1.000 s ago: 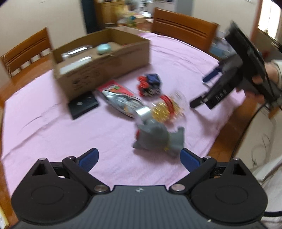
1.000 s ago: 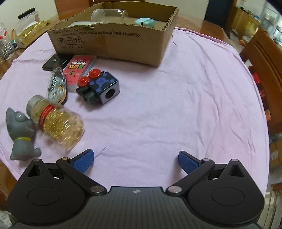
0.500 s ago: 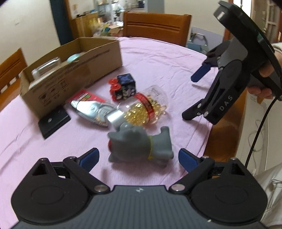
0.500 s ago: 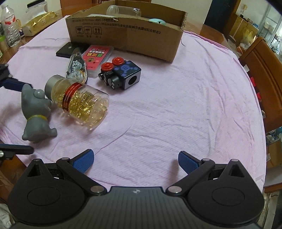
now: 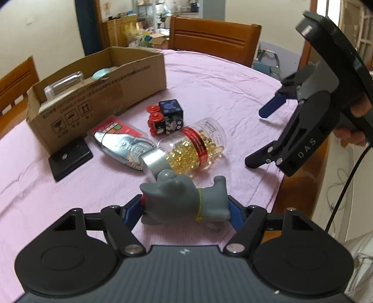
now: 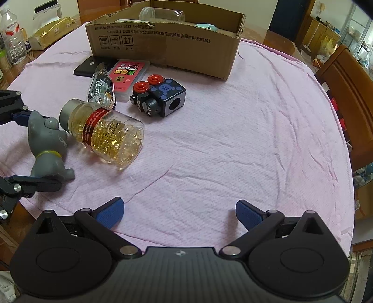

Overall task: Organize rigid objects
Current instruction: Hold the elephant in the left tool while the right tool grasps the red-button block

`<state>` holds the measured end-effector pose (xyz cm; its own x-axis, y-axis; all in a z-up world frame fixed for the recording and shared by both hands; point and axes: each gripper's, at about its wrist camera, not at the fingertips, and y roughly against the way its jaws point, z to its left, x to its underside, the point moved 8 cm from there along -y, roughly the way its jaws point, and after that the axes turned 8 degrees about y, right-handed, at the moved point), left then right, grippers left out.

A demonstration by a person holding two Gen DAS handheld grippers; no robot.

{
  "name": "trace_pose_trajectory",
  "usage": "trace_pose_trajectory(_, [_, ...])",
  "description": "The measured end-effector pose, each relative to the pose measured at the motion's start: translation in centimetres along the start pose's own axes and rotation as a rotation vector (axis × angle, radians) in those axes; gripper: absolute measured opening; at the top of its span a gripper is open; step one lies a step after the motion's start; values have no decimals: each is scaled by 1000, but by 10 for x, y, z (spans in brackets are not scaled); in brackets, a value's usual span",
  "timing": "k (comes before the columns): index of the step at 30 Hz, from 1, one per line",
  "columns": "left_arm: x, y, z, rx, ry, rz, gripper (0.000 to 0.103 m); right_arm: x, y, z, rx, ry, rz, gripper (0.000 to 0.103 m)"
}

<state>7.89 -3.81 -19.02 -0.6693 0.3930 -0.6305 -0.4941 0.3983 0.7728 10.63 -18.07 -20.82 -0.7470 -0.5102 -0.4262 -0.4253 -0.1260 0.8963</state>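
Note:
A grey rubber animal toy (image 5: 184, 200) lies on its side on the pink cloth near the table's front edge. My left gripper (image 5: 184, 211) is closing on it, and both blue pads touch its head and its feet. Just beyond it lie a capsule bottle (image 5: 193, 149), a black cube toy with red buttons (image 5: 166, 118), a correction tape (image 5: 123, 149), a red card box (image 6: 129, 77) and a flat black case (image 5: 70, 158). Behind them stands an open cardboard box (image 6: 163, 44). My right gripper (image 6: 179, 209) hangs open over bare cloth, nothing between its fingers.
The cardboard box holds a clear container (image 6: 160, 12) and a pale teal thing (image 6: 207, 26). Wooden chairs (image 5: 214, 39) stand around the table. A water bottle (image 6: 12, 39) and a packet sit past the cloth's far left. The table edge (image 5: 279, 186) runs close to the toy.
My left gripper came down and forward around the grey toy, and its jaws went from wide apart to pressing on it. The right gripper shifted sideways early on, then stayed still.

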Motion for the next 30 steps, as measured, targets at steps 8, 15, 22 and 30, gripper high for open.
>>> trace_pose_trajectory(8, [8,15,27,-97,157,15,73,-4,2,0,19,30,1,103])
trace_pose_trajectory(15, [12,16,61,-215,366,10,73,-25,9,-15,23,96,-25,103])
trace_pose_trajectory(22, [11,17,70,-294,488,-3,73,-57,-2,-38,1,191,-43,96])
trace_pose_trajectory(30, [9,14,72,-345,546,-2,73,-100,-13,-39,-131,314,-80,89])
